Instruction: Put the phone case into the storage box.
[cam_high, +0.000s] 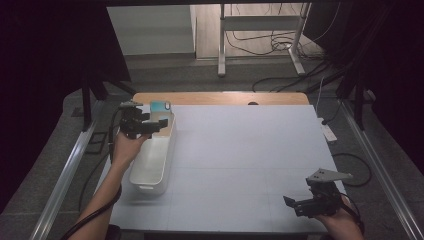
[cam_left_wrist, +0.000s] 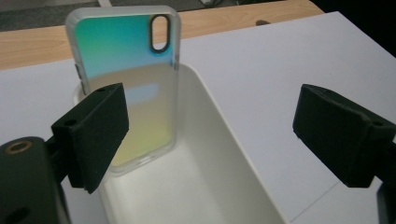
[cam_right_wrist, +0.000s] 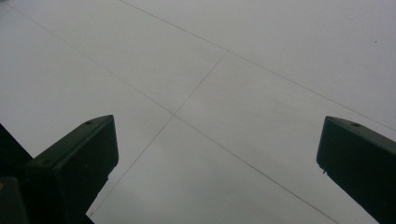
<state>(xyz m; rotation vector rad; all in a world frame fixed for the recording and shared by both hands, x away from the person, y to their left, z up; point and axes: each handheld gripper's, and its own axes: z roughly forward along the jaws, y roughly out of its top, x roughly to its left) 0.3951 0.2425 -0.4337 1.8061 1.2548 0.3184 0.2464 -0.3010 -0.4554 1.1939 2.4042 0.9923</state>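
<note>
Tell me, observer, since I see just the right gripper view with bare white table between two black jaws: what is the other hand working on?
Observer: The left gripper hovers over a white bin at the table's left edge.
Operator: Anything in the bin?
Observer: An iridescent phone case stands tilted against its far end.
Operator: Is the case gripped?
Observer: No, the jaws stand wide apart, clear of it.

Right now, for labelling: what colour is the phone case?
Iridescent teal-to-yellow phone case; left gripper view.
</note>
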